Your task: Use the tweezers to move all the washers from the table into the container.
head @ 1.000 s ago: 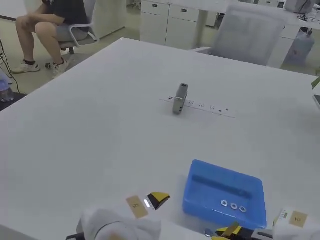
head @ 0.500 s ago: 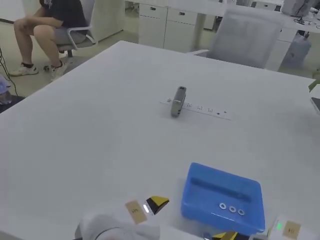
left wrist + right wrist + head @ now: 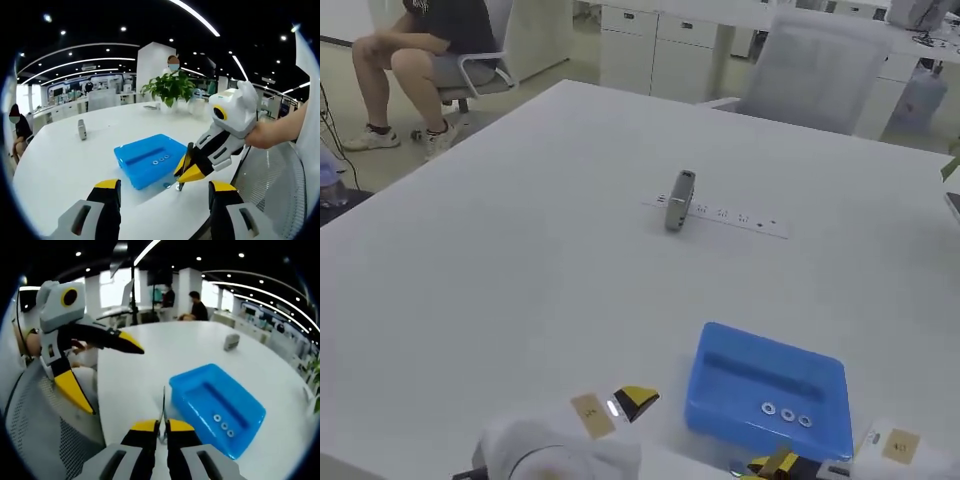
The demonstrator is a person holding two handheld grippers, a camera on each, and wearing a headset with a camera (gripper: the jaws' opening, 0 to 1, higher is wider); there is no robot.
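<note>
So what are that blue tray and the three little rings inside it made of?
The blue tray looks like moulded plastic: it has an even, saturated colour, rounded corners and a soft sheen. The three rings look like metal, probably steel. They are silvery grey with bright glints, though they are too small to be sure.

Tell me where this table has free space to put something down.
The table is bare on the left side and between the grey device and the blue container. Crowded: the near edge, around the container, the left gripper and the right gripper.
</note>
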